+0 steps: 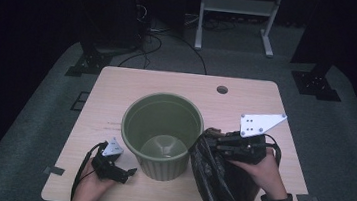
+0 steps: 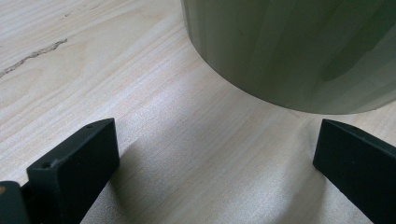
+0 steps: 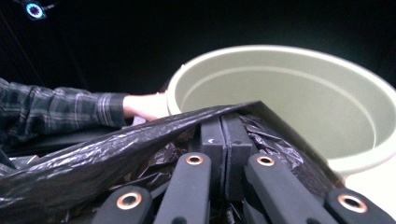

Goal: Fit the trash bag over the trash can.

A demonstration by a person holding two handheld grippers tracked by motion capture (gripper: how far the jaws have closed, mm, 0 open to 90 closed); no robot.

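Observation:
A green plastic pot (image 1: 162,134) stands upright and empty in the middle of the wooden table (image 1: 247,95). To its right my right gripper (image 1: 211,140) is shut on a black plastic bag (image 1: 218,180), which hangs from it toward the table's front edge. In the right gripper view the jaws meet on the bag's edge (image 3: 140,135) with the pot's rim (image 3: 280,51) just beyond. My left gripper (image 1: 129,171) rests low at the pot's left front, open, with bare wood between its fingers (image 2: 74,158) and the pot's ribbed wall (image 2: 299,51) close ahead.
A round cable hole (image 1: 222,90) lies near the table's far edge. Grey carpet surrounds the table, with stand bases (image 1: 87,63) and cables at the back. The far half of the tabletop is bare wood.

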